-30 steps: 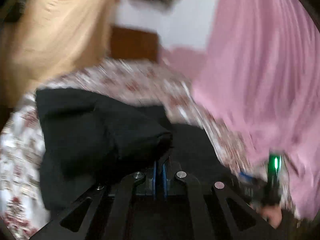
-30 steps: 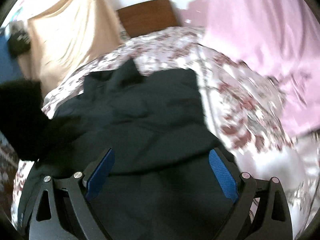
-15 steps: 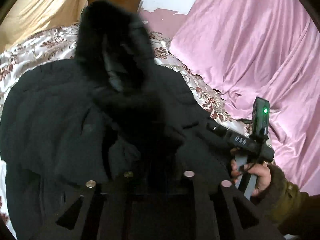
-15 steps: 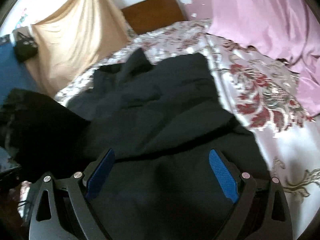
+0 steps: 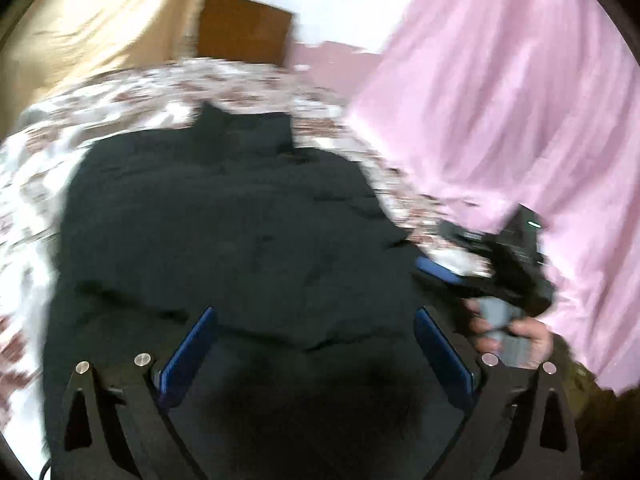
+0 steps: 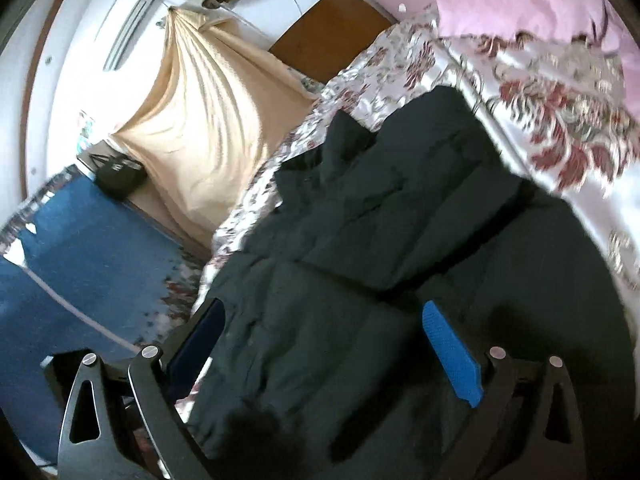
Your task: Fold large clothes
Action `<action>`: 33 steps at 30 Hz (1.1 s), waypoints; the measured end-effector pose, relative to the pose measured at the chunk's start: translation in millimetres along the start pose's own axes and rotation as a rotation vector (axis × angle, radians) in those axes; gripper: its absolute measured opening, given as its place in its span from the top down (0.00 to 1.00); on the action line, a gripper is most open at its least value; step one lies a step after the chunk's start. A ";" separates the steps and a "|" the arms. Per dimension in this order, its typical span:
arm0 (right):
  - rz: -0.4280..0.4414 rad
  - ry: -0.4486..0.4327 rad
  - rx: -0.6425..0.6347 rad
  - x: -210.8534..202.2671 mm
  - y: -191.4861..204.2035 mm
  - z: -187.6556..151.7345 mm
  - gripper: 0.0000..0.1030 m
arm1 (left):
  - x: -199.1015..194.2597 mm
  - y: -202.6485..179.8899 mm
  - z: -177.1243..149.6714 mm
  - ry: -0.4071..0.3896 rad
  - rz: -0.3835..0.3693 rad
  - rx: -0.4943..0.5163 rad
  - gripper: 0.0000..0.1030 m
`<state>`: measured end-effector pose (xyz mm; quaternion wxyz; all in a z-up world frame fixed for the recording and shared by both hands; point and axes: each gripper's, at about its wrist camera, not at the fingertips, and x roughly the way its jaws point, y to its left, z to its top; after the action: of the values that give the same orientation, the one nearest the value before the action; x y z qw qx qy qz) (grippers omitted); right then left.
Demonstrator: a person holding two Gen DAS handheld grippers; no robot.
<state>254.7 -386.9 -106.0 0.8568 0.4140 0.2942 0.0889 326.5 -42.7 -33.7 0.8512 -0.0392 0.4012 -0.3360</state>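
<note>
A large black padded coat (image 5: 224,232) lies spread on the floral bedspread (image 5: 120,92), its collar toward the headboard. It fills the right wrist view (image 6: 400,232) too, with a fold line across its middle. My left gripper (image 5: 316,356) is open and empty just above the coat's near part, blue pads (image 5: 188,356) wide apart. My right gripper (image 6: 336,352) is open and empty over the coat's near left part. In the left wrist view the right gripper (image 5: 480,264) and the hand holding it show at the coat's right edge.
A pink curtain (image 5: 500,100) hangs along the right of the bed. A beige cloth (image 6: 208,128) hangs at the left, beside a brown wooden headboard (image 5: 244,28). A blue carpet (image 6: 80,248) and a black bag (image 6: 118,174) lie on the floor left of the bed.
My left gripper was shut on a bunched part of the coat and lifted it over; it has let go and stands open. The coat lies flatter. My right gripper swung left, still open.
</note>
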 end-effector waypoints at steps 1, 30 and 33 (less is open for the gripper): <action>0.020 0.016 0.018 -0.3 -3.1 -4.3 0.02 | -5.9 8.4 -4.6 0.005 0.077 -0.030 0.04; -0.583 -0.084 -0.533 12.4 104.9 119.7 0.96 | -24.0 113.9 25.6 -0.114 0.537 -0.262 0.04; -0.785 -0.042 -0.567 47.2 77.9 125.9 0.89 | 14.9 123.4 50.9 -0.094 0.562 -0.241 0.04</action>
<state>372.8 -401.0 -6.0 0.9105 0.0238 0.3750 -0.1727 436.0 33.1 -50.6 0.9177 -0.0426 0.3934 -0.0352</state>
